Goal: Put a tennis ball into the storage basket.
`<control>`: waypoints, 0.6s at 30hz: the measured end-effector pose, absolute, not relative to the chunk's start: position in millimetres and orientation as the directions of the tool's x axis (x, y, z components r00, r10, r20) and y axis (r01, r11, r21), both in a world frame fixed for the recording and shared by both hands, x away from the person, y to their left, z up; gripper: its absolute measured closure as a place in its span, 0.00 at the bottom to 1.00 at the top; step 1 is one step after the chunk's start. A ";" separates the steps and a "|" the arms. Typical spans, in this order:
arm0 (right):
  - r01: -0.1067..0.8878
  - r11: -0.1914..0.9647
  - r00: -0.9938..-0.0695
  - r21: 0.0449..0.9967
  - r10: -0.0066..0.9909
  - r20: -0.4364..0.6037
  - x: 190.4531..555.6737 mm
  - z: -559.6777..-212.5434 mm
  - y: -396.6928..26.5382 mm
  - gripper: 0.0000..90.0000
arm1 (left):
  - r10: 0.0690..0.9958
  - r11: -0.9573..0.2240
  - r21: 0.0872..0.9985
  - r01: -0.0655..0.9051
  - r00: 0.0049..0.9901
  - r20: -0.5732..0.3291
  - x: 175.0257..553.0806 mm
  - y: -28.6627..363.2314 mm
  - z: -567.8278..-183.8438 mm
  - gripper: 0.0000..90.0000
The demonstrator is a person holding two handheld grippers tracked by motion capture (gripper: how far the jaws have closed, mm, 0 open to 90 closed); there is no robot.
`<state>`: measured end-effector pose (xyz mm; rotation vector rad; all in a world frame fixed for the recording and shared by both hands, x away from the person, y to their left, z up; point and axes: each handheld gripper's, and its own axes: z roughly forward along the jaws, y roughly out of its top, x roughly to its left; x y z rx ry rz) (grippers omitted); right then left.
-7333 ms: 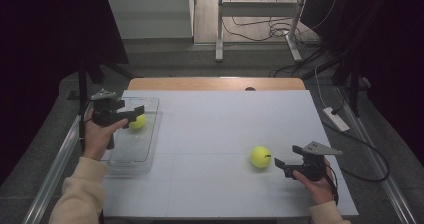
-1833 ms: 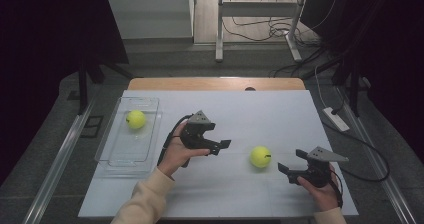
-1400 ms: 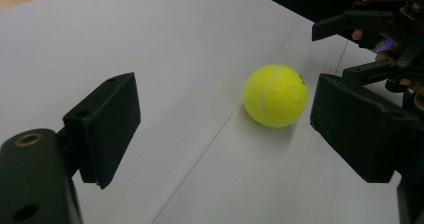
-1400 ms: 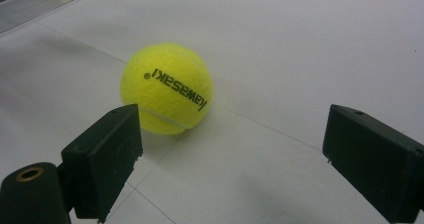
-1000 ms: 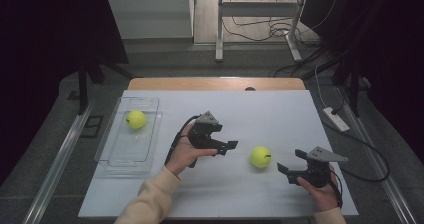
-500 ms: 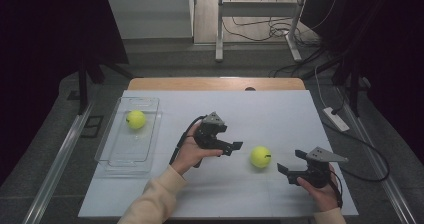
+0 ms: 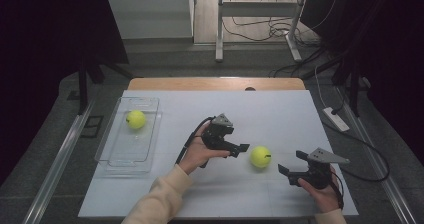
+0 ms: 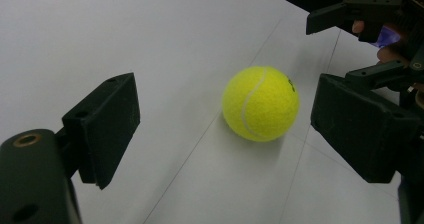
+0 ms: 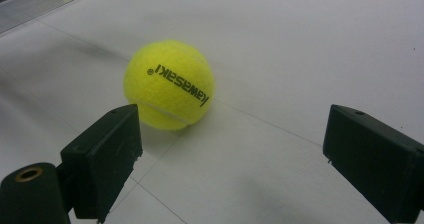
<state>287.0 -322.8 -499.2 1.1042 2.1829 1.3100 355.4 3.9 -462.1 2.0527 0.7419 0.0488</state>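
Note:
A yellow tennis ball lies on the white table between the two hands. My left gripper is just to its left, pointing at it, open. In the left gripper view the ball sits a little ahead of the wide-apart jaws of the left gripper, nearer the right jaw and untouched. My right gripper rests to the right of the ball, open and facing it. In the right gripper view the ball, printed "kawasaki", lies ahead of the right gripper, toward its left jaw. A second yellow ball rests in the clear tray.
The clear tray stands at the table's left side. A wooden strip borders the far edge of the table. Cables and a power strip lie on the floor to the right. The left gripper view shows the right gripper beyond the ball.
The left hand has moved from the tray, where it left one ball, rightward across the table to the second ball, closing in over the last second. The right hand has stayed still.

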 end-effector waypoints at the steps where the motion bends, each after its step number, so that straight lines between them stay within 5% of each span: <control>1: 0.436 0.264 -0.628 0.860 0.774 0.080 286.5 -499.3 -322.5 0.10 | 0.520 -0.394 0.781 0.484 0.818 -0.245 355.8 3.2 -462.4 0.15; 18: 0.436 0.268 -0.634 0.859 0.769 0.082 284.4 -499.9 -320.9 0.10 | 0.493 -0.426 0.768 0.478 0.835 -0.246 359.0 -21.4 -468.7 0.14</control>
